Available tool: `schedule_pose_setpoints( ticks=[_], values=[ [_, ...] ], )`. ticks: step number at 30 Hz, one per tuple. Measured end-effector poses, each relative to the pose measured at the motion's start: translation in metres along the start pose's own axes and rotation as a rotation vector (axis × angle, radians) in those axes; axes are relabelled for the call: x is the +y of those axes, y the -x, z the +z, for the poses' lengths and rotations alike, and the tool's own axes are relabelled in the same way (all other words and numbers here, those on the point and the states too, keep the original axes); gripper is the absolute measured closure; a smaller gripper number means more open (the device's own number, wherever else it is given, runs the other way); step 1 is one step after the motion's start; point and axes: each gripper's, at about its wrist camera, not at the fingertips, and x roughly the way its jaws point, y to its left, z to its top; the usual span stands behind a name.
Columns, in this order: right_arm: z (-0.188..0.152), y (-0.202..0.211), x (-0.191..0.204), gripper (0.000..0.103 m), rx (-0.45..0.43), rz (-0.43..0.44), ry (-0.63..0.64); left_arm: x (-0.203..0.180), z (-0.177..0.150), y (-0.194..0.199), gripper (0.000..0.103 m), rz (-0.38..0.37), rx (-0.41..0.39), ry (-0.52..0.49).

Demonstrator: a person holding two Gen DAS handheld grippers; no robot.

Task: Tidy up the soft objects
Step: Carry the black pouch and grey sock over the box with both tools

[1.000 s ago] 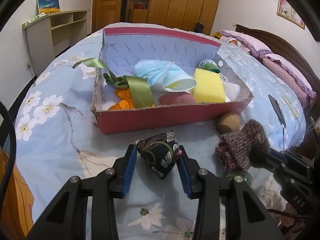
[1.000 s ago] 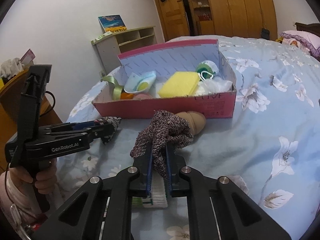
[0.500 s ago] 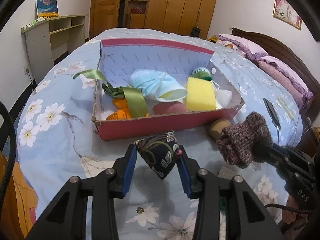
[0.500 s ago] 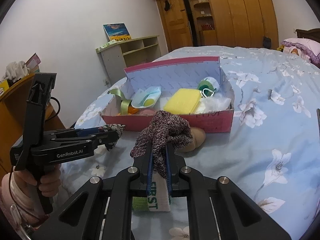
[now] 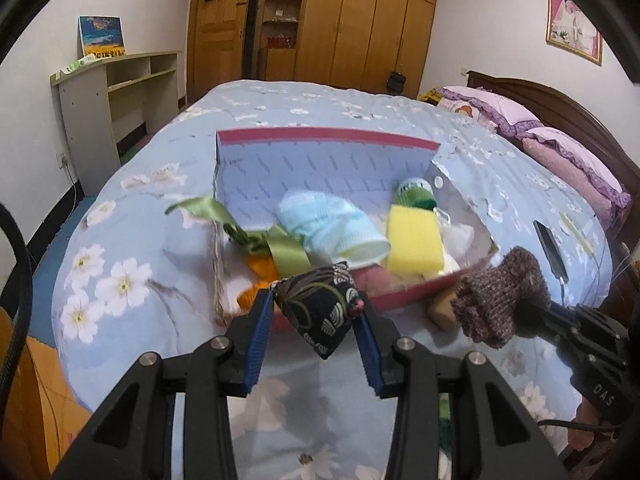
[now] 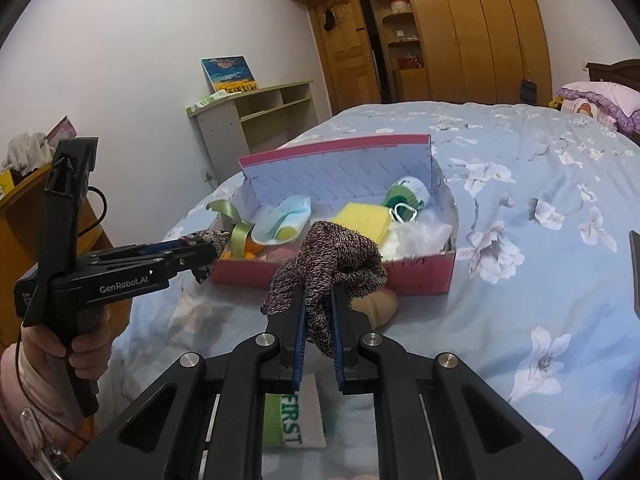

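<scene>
Black grippers [image 5: 316, 320] [image 6: 318, 320] raised, angled downward

A bed [image 5: 320, 112] with a blue flowered cover fills the room. Wooden wardrobes [image 5: 360, 24] line the far wall, a pale shelf unit [image 5: 116, 88] stands left, and purple pillows [image 5: 492, 108] lie against a dark headboard [image 5: 560, 108].

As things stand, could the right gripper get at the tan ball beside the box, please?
Probably not yet: the right gripper is shut on the knitted sock, which hangs over the tan ball.
</scene>
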Motion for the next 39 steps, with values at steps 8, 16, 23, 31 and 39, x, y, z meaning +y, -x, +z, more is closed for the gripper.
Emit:
schedule_pose_setpoints(
  ticks=[8,16,23,31,39],
  values=[
    [0.018,-0.005,-0.008,0.091,-0.048,-0.037,-0.006,0.004,0.021,-0.014,0.061,0.027,-0.024,-0.007],
    [0.045,-0.020,-0.018,0.091,-0.079,-0.058,-0.009,0.006,0.042,-0.037,0.061,0.051,-0.019,-0.018],
    [0.066,-0.045,-0.020,0.091,-0.080,-0.050,-0.013,0.006,0.057,-0.053,0.061,0.046,-0.018,-0.014],
    [0.080,-0.067,-0.026,0.091,-0.074,-0.048,-0.033,0.009,0.066,-0.075,0.061,0.041,-0.001,0.019],
    [0.087,-0.087,-0.029,0.091,-0.058,-0.054,-0.034,0.016,0.065,-0.089,0.061,0.052,0.024,0.045]
  ],
)
